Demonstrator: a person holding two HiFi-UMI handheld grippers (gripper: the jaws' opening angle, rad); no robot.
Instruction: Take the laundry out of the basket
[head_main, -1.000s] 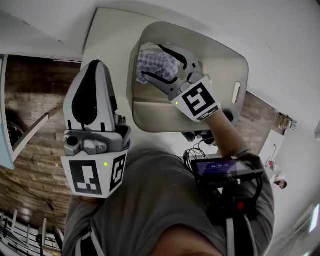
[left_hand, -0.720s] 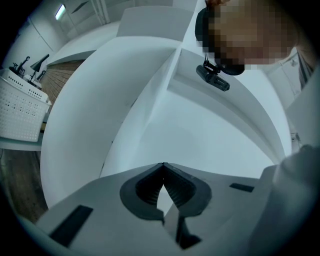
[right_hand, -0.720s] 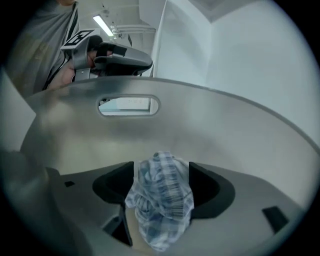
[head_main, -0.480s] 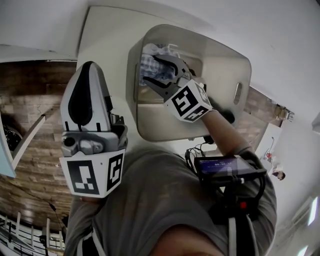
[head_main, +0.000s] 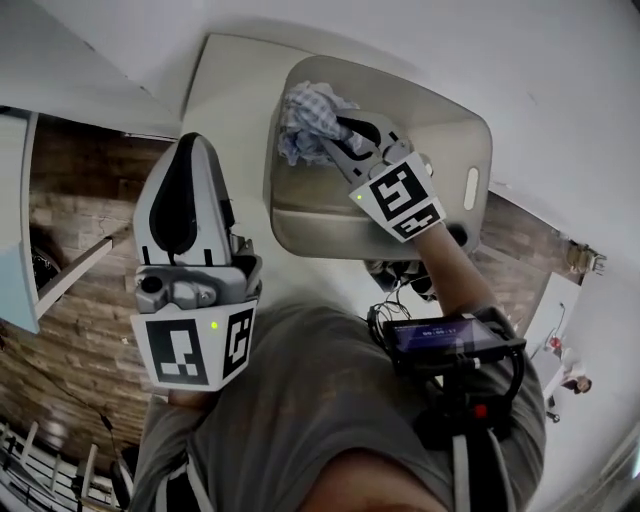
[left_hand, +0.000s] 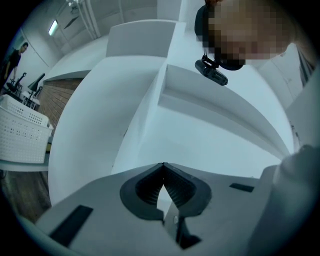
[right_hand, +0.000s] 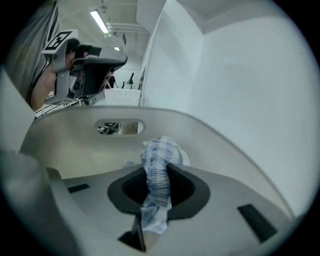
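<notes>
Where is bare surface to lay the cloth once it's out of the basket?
Bare tabletop runs between the basket's left wall and the table's left edge. The basket's inside toward the handle slot is bare. Crowded: the left corner, where the right tongs have just closed on the checked cloth.

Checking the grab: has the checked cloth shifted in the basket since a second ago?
Yes, slightly: the checked cloth stays in the basket's far left corner, but bunched between the right gripper's jaws, which have just been closing.
</notes>
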